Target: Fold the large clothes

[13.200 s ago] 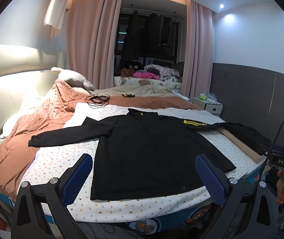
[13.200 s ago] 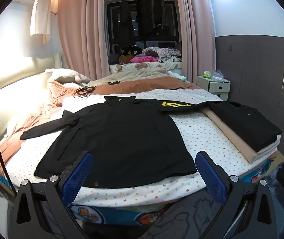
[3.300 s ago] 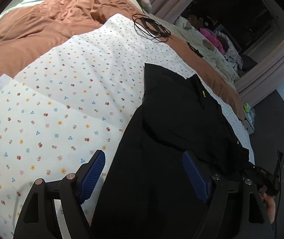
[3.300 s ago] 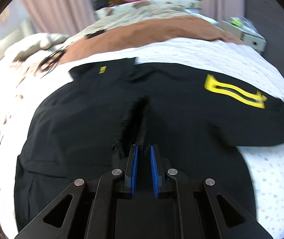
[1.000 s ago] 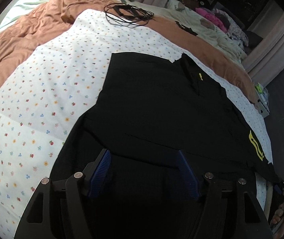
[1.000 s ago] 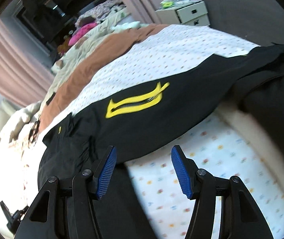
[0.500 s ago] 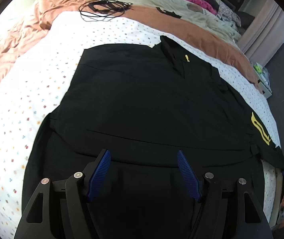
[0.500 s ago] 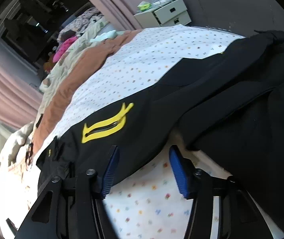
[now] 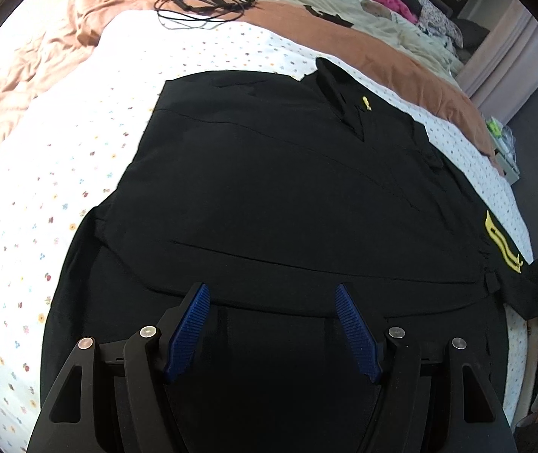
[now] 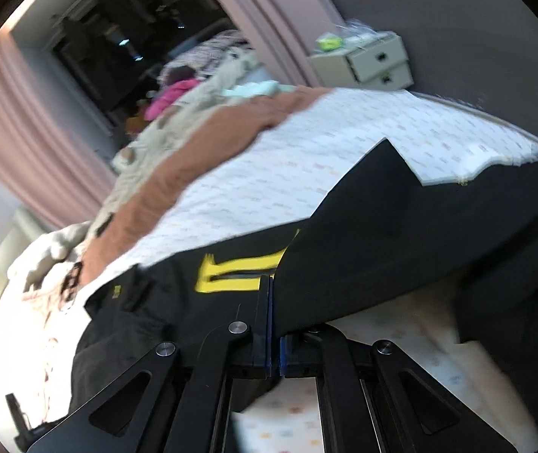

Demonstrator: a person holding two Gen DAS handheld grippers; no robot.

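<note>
Spotted white bedsheet (image 9: 61,158) covers the bed, and on it lies the black jacket (image 9: 269,188), collar toward a rust-brown quilt (image 9: 382,56) and a coil of black cable (image 9: 201,3). Only the left wrist view shows the whole garment, with the left gripper (image 9: 270,326) hovering spread wide above its lower half. Only the blurred right wrist view shows the right gripper (image 10: 273,324) pinching the sleeve (image 10: 363,249) beside its yellow stripe patch (image 10: 238,270), plus a bedside cabinet (image 10: 374,62).
</note>
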